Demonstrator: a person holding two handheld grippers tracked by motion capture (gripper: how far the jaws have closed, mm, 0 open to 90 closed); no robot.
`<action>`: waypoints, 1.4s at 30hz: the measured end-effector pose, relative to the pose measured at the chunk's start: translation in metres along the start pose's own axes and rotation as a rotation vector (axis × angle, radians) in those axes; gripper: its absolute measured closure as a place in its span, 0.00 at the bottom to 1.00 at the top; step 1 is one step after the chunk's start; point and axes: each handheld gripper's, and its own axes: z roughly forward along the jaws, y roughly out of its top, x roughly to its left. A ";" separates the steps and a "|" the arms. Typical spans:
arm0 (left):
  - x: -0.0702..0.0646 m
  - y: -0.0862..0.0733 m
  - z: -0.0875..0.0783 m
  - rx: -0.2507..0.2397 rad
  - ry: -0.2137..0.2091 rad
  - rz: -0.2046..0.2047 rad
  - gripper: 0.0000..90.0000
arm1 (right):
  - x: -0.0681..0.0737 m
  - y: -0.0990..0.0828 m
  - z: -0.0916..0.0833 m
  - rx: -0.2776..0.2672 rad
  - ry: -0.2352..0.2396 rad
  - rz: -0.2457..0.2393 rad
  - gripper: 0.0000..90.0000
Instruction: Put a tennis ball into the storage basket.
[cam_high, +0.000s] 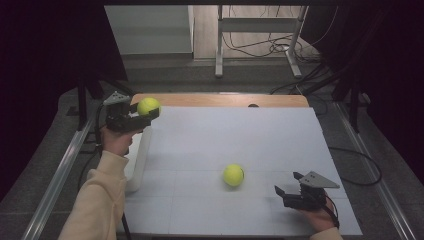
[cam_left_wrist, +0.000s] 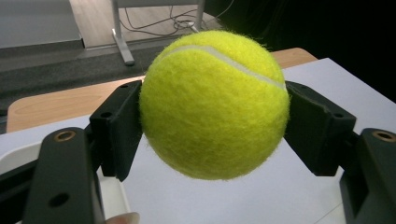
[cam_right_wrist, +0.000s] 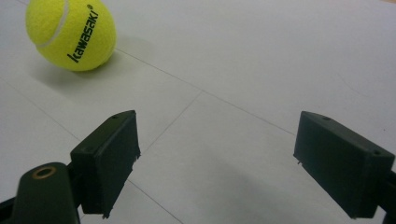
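Left gripper (cam_high: 145, 114) clamps tennis ball (cam_high: 148, 106) above tabletop's far-left corner, over white tray (cam_high: 140, 155); likely drop. Right gripper (cam_high: 288, 186) wide open, empty, near-right edge, facing second tennis ball (cam_high: 233, 175).

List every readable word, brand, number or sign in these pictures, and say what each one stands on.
"kawasaki" - dark lettering on the tennis ball lying on the white table sheet, read in the right gripper view.
The tennis ball held in the left gripper shows its white seam and no lettering on the side in view.
In the high view the lying ball is too small for its print to be read.
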 end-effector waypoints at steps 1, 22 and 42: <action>0.001 0.000 0.000 0.001 0.004 -0.002 0.30 | 0.000 0.000 0.000 0.000 0.000 0.000 0.16; 0.025 -0.002 -0.003 0.023 0.076 -0.034 0.30 | 0.000 0.000 0.000 -0.001 0.002 0.000 0.16; 0.055 -0.005 0.004 0.088 0.159 -0.071 0.30 | 0.000 0.000 0.000 0.001 0.000 0.000 0.16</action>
